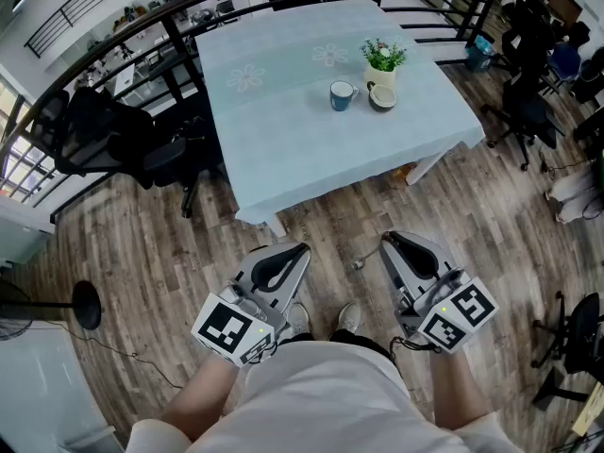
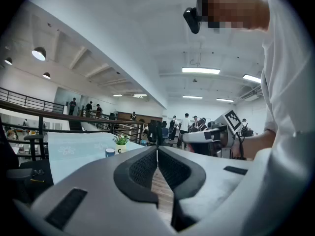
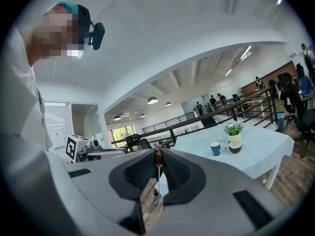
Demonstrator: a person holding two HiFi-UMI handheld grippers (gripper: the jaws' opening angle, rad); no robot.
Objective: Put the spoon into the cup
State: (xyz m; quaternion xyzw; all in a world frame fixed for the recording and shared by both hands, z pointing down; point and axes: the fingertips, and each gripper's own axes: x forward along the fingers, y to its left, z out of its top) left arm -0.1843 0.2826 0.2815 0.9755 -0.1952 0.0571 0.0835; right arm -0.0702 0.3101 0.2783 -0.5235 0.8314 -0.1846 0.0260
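A blue cup (image 1: 341, 94) stands on the pale blue table (image 1: 283, 149), well ahead of both grippers; it also shows as the blue cup (image 2: 110, 152) and the blue cup (image 3: 215, 148). My right gripper (image 1: 388, 242) is held over the wooden floor, level, shut on a small spoon (image 3: 158, 159) with a brown end and a thin metal shaft. In the head view the spoon (image 1: 360, 265) sticks out beside its tip. My left gripper (image 1: 300, 250) hangs alongside, its jaws closed together on nothing, as the left gripper (image 2: 157, 150) view confirms.
Next to the cup stand a white cup with a dark inside (image 1: 382, 96) and a potted plant (image 1: 383, 58). Black office chairs (image 1: 113, 140) sit left of the table, another chair (image 1: 528, 111) to the right. A dark railing (image 1: 113, 41) curves behind. My shoes (image 1: 347, 317) are below.
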